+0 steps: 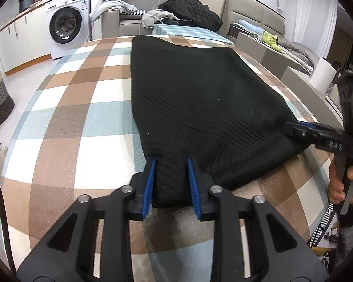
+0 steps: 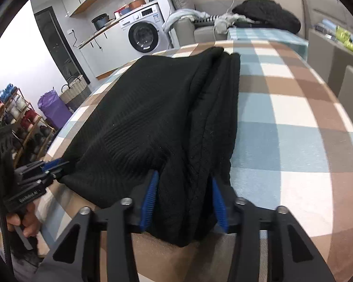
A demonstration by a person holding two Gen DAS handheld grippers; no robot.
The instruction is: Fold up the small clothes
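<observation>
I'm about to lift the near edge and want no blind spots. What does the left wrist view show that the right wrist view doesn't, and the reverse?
Left wrist only: the paper roll past the table's right edge, and the sweater's flat top.

Right wrist only: the shoe rack, the purple bag, and the sweater's stacked right edge.

Both: the black sweater on the checked tablecloth, the washing machine, and the left gripper and right gripper at its near corners, cloth between the fingers.

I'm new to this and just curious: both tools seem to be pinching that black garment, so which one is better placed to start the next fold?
Probably neither alone. The left hand-held gripper and right hand-held gripper each straddle a near corner of the black sweater, so lifting together looks best.
</observation>
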